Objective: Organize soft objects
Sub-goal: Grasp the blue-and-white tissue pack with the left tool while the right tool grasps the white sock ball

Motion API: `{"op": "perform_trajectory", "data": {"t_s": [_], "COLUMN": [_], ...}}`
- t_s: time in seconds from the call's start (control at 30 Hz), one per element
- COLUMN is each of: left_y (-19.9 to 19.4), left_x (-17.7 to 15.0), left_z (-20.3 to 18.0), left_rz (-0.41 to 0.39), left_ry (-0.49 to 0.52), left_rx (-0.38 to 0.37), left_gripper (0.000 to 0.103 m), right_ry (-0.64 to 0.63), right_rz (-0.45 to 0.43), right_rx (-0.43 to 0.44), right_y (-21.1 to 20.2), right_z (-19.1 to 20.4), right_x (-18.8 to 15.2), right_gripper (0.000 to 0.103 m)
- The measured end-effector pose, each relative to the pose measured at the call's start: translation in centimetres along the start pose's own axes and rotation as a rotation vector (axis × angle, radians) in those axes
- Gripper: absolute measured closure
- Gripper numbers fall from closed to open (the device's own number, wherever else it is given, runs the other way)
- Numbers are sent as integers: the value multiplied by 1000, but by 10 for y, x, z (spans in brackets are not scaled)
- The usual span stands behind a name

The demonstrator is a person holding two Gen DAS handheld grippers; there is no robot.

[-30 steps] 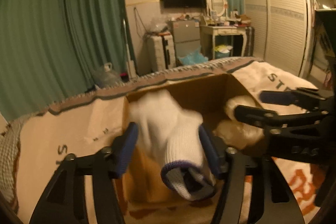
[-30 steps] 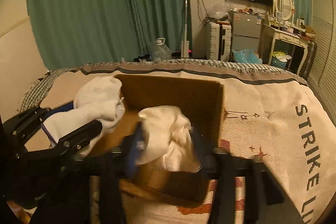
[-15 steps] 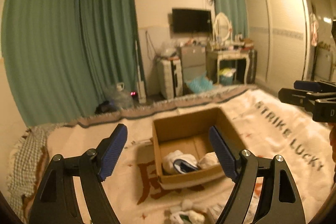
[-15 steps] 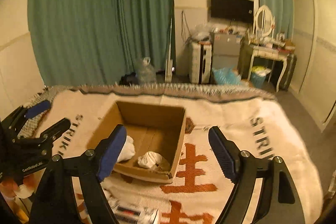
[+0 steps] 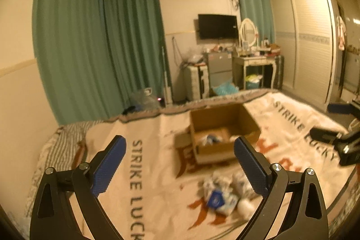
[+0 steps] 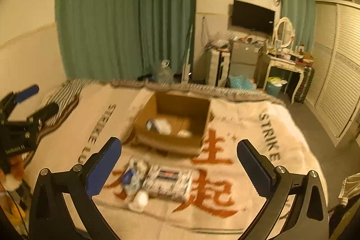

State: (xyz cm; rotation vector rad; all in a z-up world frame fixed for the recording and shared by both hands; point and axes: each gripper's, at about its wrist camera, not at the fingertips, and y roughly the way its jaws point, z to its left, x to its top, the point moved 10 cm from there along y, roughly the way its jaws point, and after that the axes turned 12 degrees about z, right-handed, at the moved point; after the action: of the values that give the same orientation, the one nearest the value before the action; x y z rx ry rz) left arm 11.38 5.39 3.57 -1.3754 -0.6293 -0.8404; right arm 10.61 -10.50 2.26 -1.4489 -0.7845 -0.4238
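We hold the left gripper (image 5: 178, 158) with black arms and blue pads up over the bed, jaws wide, nothing between them; the right gripper (image 6: 179, 158) matches, jaws wide and empty. The open brown cardboard box (image 6: 173, 122) sits mid-bed on the cream blanket with orange characters and black "STRIKE LUCKY" lettering (image 6: 247, 163). Inside the box we see white rolled soft pieces, one with a blue band (image 6: 158, 125) and a smaller white one (image 6: 184, 133) to its right. The pile of remaining soft items (image 6: 157, 179) lies on the blanket in front of the box, near our grippers: a flat white-patterned packet with a dark stripe (image 6: 168, 180), a white bundle with a blue tag (image 5: 217, 198), and a small white roll (image 6: 139, 197) touching the packet's near corner. Motion blur hides the details. We judge these light, limp and compressible, not fragile, likely to sag or unroll if pinched at an edge. Best hold looks like across the thick middle of a roll, squeezing firmly. The packet may be slick if wrapped in plastic; we can't tell.
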Motion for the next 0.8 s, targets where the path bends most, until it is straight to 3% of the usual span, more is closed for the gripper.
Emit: {"op": "perform_trajectory", "data": {"t_s": [0.13,0.27,0.33,0.47,0.57,0.63,0.8], "left_y": [31,65,88,115,128,133,142], "left_x": [-53,-98,-119,-147,-159,-164,-167], "left_z": [-2,-13,-21,-31,-33,-35,-47], "left_rz": [68,136,183,251,292,313,362], "left_ry": [33,44,56,87,90,85,48], "left_rx": [52,20,6,1,-8,-18,-81], "left_gripper": [5,5,5,5,5,5,6], "right_ry": [-47,-76,-91,-99,-80,-81,-79], "right_rz": [98,223,291,380,423,438,400], "right_rx": [31,50,77,133,169,192,118], "right_y": [62,125,155,195,214,219,202], "right_z": [37,58,68,78,78,78,52], "right_x": [-51,-94,-113,-136,-146,-153,-158], "right_gripper": [0,2,14,28,47,69,71]}}
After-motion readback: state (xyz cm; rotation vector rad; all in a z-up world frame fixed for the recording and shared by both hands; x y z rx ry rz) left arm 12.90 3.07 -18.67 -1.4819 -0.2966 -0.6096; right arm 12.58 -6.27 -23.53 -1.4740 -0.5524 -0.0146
